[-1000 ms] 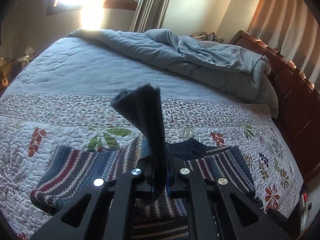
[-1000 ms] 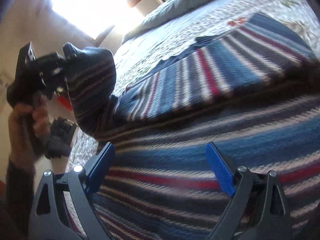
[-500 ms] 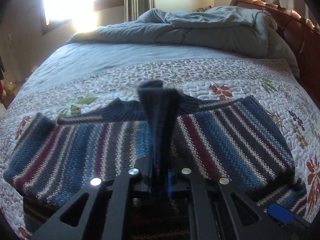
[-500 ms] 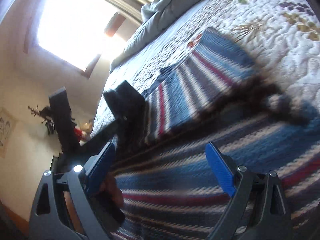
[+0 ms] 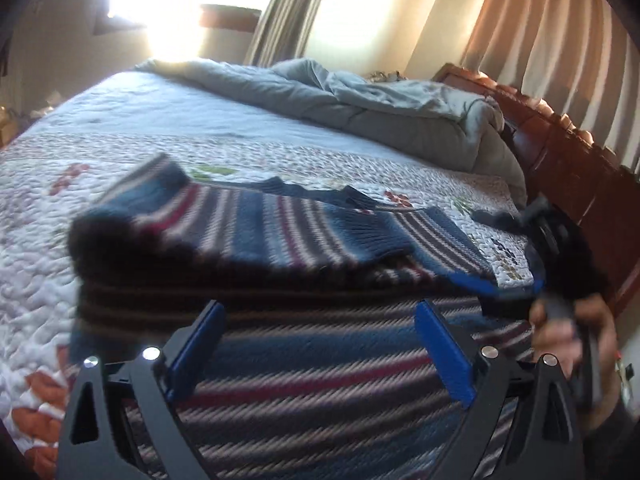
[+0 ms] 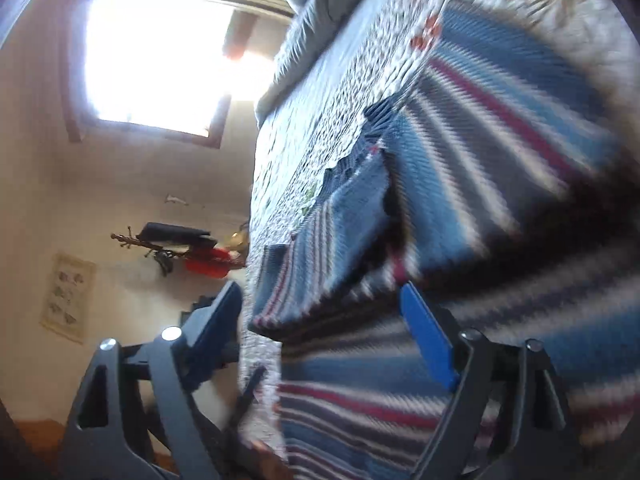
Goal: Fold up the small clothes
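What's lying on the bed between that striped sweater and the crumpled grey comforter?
Nothing but bare floral quilt. The left wrist view shows it running clear from the striped sweater to the grey comforter.

A bed (image 5: 224, 128) (floral quilted cover) is seen bearing a striped sweater (image 5: 280, 232), part-folded, and a rumpled grey duvet (image 5: 360, 112).

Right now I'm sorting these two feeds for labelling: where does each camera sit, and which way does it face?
Left wrist: on the left gripper, jaws open, facing across the blue-and-red striped knit sweater toward the grey duvet; a hand holding the right gripper shows at the right.
Right wrist: on the right gripper, rolled sideways, jaws open, facing along the bed toward the bright window.
Shared: the sweater and the floral quilt.
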### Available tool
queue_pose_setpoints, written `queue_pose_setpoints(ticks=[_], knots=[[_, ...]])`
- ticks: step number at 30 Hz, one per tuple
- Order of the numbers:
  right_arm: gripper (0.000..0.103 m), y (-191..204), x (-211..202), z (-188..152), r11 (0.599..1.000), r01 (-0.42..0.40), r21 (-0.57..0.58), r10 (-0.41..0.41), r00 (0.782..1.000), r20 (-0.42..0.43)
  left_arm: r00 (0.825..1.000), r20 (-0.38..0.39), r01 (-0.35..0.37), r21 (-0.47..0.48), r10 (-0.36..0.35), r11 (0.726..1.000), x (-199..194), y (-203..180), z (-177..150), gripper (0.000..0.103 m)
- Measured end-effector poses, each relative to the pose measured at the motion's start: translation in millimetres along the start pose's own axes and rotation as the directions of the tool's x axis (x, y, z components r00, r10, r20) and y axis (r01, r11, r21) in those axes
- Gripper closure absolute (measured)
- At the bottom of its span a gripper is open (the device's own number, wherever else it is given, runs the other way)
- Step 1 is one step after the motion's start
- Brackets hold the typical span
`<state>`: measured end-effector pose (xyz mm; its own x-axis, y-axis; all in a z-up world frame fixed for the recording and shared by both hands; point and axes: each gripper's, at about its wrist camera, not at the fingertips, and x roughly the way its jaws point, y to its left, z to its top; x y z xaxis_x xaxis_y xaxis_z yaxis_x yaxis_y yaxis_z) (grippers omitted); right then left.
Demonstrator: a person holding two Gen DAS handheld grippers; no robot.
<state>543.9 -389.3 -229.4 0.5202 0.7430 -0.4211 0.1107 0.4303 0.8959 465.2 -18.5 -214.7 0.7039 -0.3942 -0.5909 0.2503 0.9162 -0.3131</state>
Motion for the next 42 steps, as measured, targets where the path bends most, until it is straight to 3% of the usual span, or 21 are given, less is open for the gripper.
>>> queue_pose_setpoints(ticks=[3, 6, 9, 11, 12, 13, 14, 19, 23, 28, 33, 37, 39, 42], knots=[[0.036, 1, 22, 19, 0.996, 0.067, 0.053, -0.066, 0.997, -0.032, 0.997, 0.060, 0.057, -0.060, -0.053, 0.997, -7, 19, -17, 0.007], [0.039, -6, 41, 25, 0.985, 0.124, 0.121, -0.119, 0.992, -0.050, 0.996, 0.050, 0.081, -0.095, -0.077, 0.992, 2, 30, -14, 0.007], [0.041, -9, 51, 25, 0.969, 0.182, 0.164, -0.180, 0.983, -0.029, 0.992, 0.063, 0.120, -0.151, -0.112, 0.981, 5, 44, -11, 0.007], [0.049, -6, 54, 28, 0.964, 0.198, 0.177, -0.201, 0.980, 0.002, 0.991, 0.054, 0.131, -0.170, -0.123, 0.977, 10, 48, -12, 0.007], [0.066, -4, 55, 30, 0.964, 0.204, 0.172, -0.210, 0.978, 0.013, 0.991, 0.049, 0.132, -0.174, -0.125, 0.976, 12, 49, -13, 0.007], [0.093, -1, 57, 32, 0.964, 0.210, 0.161, -0.216, 0.976, 0.018, 0.991, 0.042, 0.135, -0.177, -0.130, 0.975, 13, 49, -14, 0.007], [0.095, 4, 58, 35, 0.966, 0.223, 0.133, -0.227, 0.974, 0.019, 0.990, 0.032, 0.141, -0.181, -0.137, 0.973, 15, 49, -16, 0.007], [0.096, 55, 40, 51, 0.956, 0.284, -0.071, -0.275, 0.955, 0.110, 0.987, 0.030, 0.160, -0.185, -0.157, 0.970, 14, 49, -19, 0.007], [0.096, 73, 14, 73, 0.936, 0.324, -0.138, -0.302, 0.940, 0.159, 0.985, 0.031, 0.170, -0.199, -0.167, 0.965, 11, 51, -18, 0.007], [0.096, 42, -15, 79, 0.923, 0.366, -0.121, -0.347, 0.925, 0.155, 0.984, 0.022, 0.180, -0.224, -0.179, 0.958, 14, 56, -19, 0.007], [0.096, -7, -11, 72, 0.931, 0.364, -0.033, -0.357, 0.926, 0.123, 0.983, 0.022, 0.182, -0.252, -0.182, 0.950, 16, 66, -18, 0.007], [0.096, -20, -6, 65, 0.935, 0.355, 0.007, -0.353, 0.928, 0.116, 0.984, 0.026, 0.175, -0.253, -0.174, 0.952, 15, 69, -16, 0.007], [0.093, -27, -10, 65, 0.939, 0.341, 0.048, -0.344, 0.934, 0.100, 0.985, 0.026, 0.170, -0.253, -0.169, 0.953, 15, 70, -15, 0.007], [0.079, -32, -21, 68, 0.943, 0.313, 0.111, -0.324, 0.941, 0.101, 0.984, 0.040, 0.178, -0.259, -0.173, 0.949, 9, 72, -10, 0.007]])
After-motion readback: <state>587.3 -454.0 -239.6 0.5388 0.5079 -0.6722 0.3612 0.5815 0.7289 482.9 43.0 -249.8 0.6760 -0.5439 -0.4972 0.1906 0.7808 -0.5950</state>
